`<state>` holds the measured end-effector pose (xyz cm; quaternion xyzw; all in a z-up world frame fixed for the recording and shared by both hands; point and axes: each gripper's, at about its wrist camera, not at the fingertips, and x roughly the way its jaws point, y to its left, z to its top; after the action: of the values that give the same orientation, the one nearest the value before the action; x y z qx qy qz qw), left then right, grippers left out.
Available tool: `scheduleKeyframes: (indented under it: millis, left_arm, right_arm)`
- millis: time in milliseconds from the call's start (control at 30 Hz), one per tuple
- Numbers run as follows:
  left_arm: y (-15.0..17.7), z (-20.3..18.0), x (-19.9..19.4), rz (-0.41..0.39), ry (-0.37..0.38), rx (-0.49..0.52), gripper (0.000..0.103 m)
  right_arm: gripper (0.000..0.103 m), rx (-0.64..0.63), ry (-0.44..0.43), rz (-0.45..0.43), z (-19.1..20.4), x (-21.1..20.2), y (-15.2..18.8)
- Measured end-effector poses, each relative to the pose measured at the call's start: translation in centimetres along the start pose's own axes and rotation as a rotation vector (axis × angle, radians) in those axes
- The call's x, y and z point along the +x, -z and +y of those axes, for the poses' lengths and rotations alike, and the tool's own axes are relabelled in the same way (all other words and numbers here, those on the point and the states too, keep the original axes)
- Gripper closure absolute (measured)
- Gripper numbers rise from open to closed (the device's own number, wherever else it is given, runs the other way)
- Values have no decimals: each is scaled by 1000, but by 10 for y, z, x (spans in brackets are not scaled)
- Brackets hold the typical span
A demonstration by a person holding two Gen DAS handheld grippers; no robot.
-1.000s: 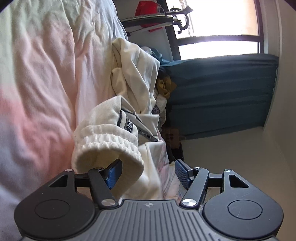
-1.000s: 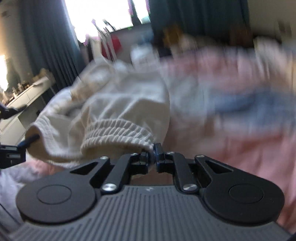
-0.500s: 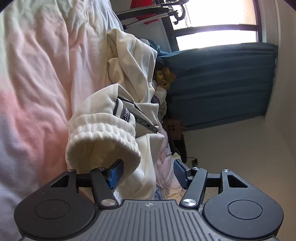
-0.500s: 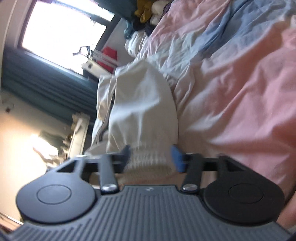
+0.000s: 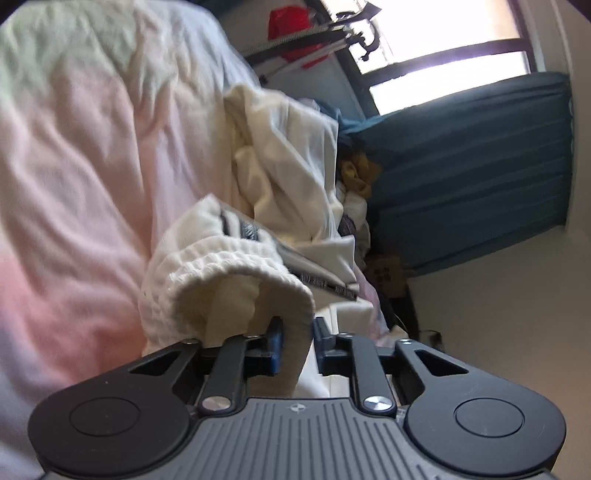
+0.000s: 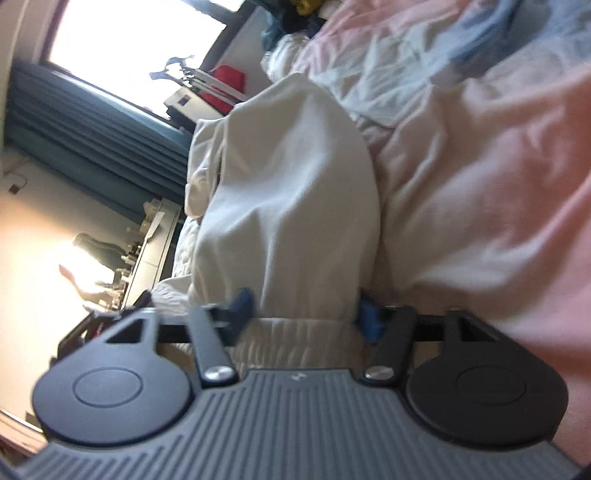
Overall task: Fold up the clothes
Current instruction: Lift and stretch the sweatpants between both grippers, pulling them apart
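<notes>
Closing over the last half second, the left tongs [image 5: 297, 341] now pinch the ribbed cuff [image 5: 236, 266] of a cream garment [image 5: 295, 177], where a moment ago their blue pads stood wide apart on either side of that cuff. The right tongs [image 6: 304, 312], clamped tight a second ago, sprang wide and have since been drawing in again; the garment's other ribbed end [image 6: 295, 336] sits between their blue pads, which reach its sides, though motion blur keeps anyone from saying whether they press it.

Largest in the room is the bed [image 5: 74, 184], spread with a crumpled pink, white and pale blue duvet [image 6: 480, 184]. The cream garment lies along the bed's edge on the window side, bunched in folds, its near ends lifted off the duvet toward both tongs. A dark band with lettering [image 5: 317, 277] runs along the fabric just behind the left cuff.

Beyond the bed hang teal curtains [image 5: 461, 166] beside a bright window [image 5: 443, 74]. A metal rack [image 5: 314, 33] with something red [image 5: 291, 29] on it stands before the glass. A small heap of other clothes, one piece yellow [image 5: 356, 173], rests at the far end of the bed near the curtains.
</notes>
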<state>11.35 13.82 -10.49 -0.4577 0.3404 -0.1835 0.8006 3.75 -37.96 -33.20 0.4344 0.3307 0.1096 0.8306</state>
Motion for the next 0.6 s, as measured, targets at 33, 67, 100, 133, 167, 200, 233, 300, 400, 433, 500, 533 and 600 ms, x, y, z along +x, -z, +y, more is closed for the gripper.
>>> scheduleKeyframes:
  millis: [33, 67, 100, 133, 167, 200, 233, 300, 400, 433, 500, 533, 600]
  left_arm:
    - [-2, -4, -3, -21, -7, 25, 94]
    - [-5, -11, -9, -48, -15, 56, 97]
    - [-9, -18, -13, -75, -21, 78, 99]
    - [-14, -23, -19, -91, -19, 87, 99]
    - [-19, -28, -25, -106, -17, 95, 100]
    - [-27, -35, -31, -124, -18, 108, 101]
    - [-36, -43, -37, -139, -17, 129, 101]
    - [-57, -62, -48, -170, -18, 176, 103]
    - [-95, -89, -84, -336, 16, 235, 103]
    - [-109, -92, -92, -357, 8, 243, 103]
    - [-138, -99, -108, -393, -11, 258, 103]
    - [-152, -102, -116, -412, -20, 265, 103]
    - [-163, -91, -115, -331, -55, 272, 103]
  right_arm:
    - [62, -8, -11, -10, 4, -2, 1]
    - [63, -15, -24, -22, 8, -4, 2]
    - [65, -19, -43, -37, 14, -8, 5]
    - [68, -22, -62, -52, 19, -12, 7]
    - [70, -22, -84, -60, 25, -15, 10]
    - [72, -18, -115, -55, 31, -15, 12]
    - [75, -19, -146, -46, 38, -15, 14]
    - [76, -65, -196, -27, 63, -14, 19]
    - [78, -121, -249, -10, 104, -5, 22]
    - [79, -134, -270, -2, 118, 0, 23]
    - [80, -151, -304, 16, 142, 13, 26]
    - [80, -183, -296, 20, 155, 19, 28]
    - [80, -217, -274, 20, 163, 26, 28]
